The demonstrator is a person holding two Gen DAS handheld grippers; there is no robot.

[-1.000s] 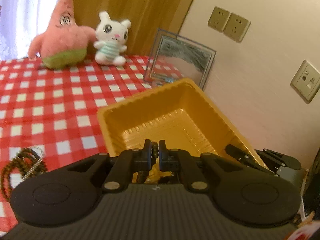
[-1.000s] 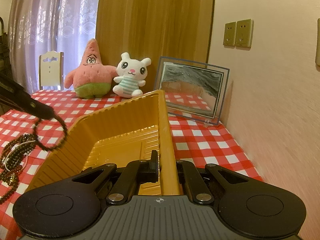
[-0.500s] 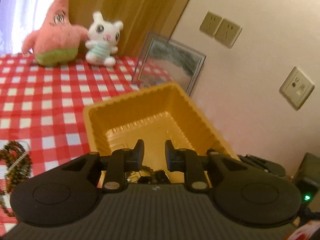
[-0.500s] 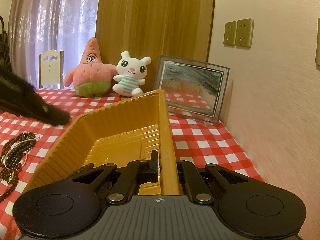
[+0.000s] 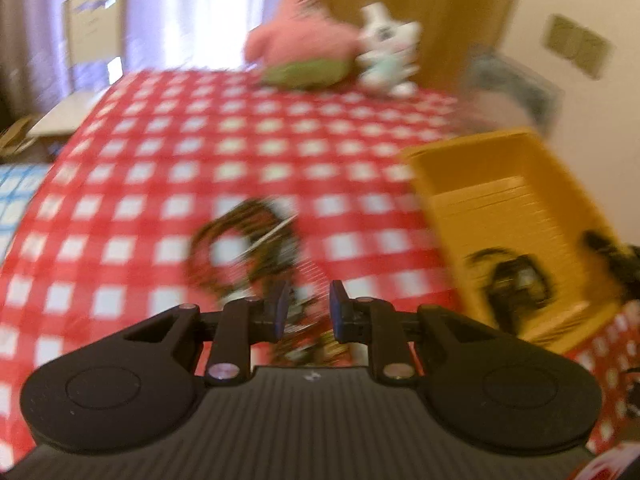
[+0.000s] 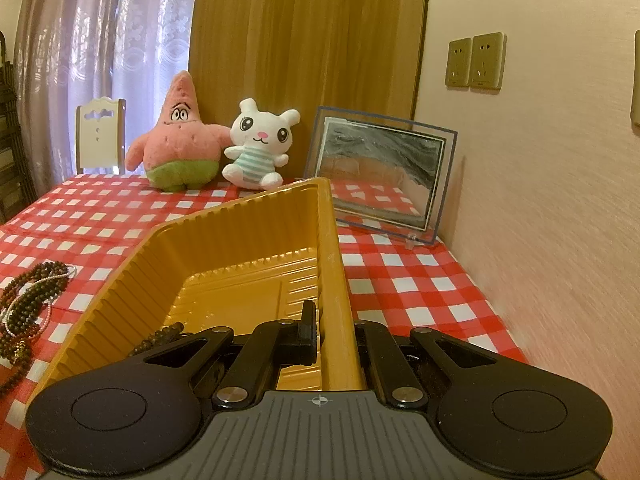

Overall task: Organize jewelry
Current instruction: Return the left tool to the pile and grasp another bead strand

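Note:
On the red checked cloth lies a pile of beaded necklaces [image 5: 240, 240], brown and dark with a thin pale strand, blurred in the left wrist view. My left gripper [image 5: 308, 308] hovers over its near edge, open, with nothing pressed between the pads. To the right stands a yellow plastic tray [image 5: 480, 148] with a dark bead string [image 5: 508, 276] on its floor. In the right wrist view my right gripper [image 6: 332, 332] is shut on the tray's right wall [image 6: 330, 264]. The bead string [image 6: 160, 336] lies in the tray's near left corner, and the necklace pile [image 6: 28, 304] sits left of the tray.
A pink star plush [image 6: 180, 140] and a white bunny plush [image 6: 260, 144] stand at the table's far edge. A framed picture [image 6: 380, 184] leans by the wall on the right. A white chair [image 6: 100, 136] stands behind the table.
The left gripper opened over the tray and let go of the dark bead string, which now lies inside. It then swung left and down to the necklace pile. The right gripper has not moved.

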